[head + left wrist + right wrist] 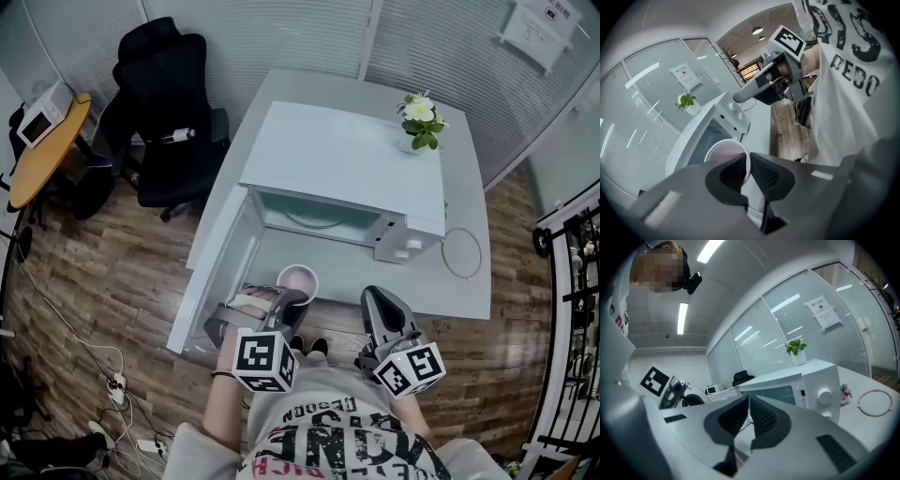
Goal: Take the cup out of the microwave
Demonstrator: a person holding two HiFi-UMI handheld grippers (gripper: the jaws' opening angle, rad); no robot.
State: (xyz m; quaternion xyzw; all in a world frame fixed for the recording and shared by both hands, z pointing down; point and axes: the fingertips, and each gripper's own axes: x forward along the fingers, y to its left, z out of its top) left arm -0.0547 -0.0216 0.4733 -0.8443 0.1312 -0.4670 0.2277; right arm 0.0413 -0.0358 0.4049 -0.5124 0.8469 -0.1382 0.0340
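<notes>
The white microwave [347, 169] stands on a white table [469, 291], its door [220, 272] swung open to the left. A pale pink cup [297, 279] is outside the cavity, in front of the opening and near the table's front edge. My left gripper [286, 300] is shut on the cup's rim. In the left gripper view the rim of the cup [723, 151] sits pinched between the pads of the left gripper [749, 161]. My right gripper [375, 298] is to the right of the cup, apart from it. In its own view the right gripper [749, 404] is shut with nothing between its jaws, facing the microwave [806, 380].
A potted plant [419, 120] stands at the table's far right behind the microwave. A thin white ring [462, 253] lies on the table to the microwave's right. A black office chair [169, 103] and a round orange table [47, 141] are on the left; cables lie on the wooden floor.
</notes>
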